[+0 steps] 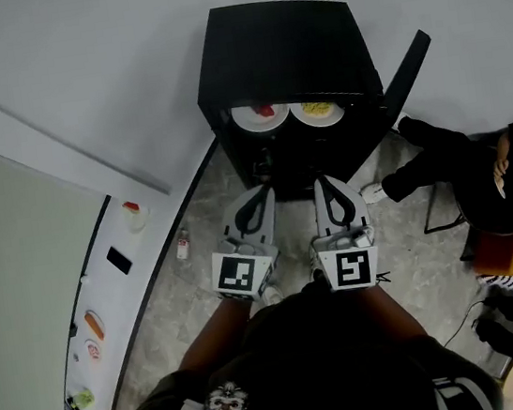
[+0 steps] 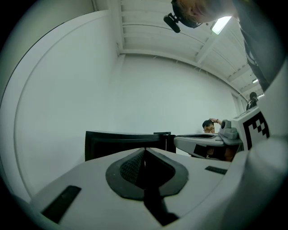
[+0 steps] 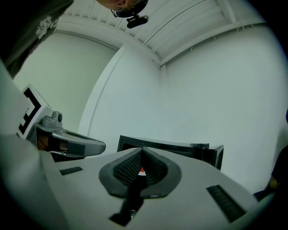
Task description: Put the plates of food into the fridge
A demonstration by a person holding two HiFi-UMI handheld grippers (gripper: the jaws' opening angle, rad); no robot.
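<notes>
i have both plates on the upper shelf of the black mini fridge, side by side: the plate with red food on the left, the plate with yellow food on the right. the fridge door stands open. my left gripper and right gripper sit just in front, jaws closed together, holding nothing.

Bright ceil. light, fisheye edges w/ vignette

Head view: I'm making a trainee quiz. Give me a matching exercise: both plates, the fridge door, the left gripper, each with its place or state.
1 white plate with red food
2 white plate with yellow food
3 black fridge door
4 left gripper

A shut, empty
B swung open
C inside black fridge, left
D inside fridge, right

Pairs: 1-C, 2-D, 3-B, 4-A
</notes>
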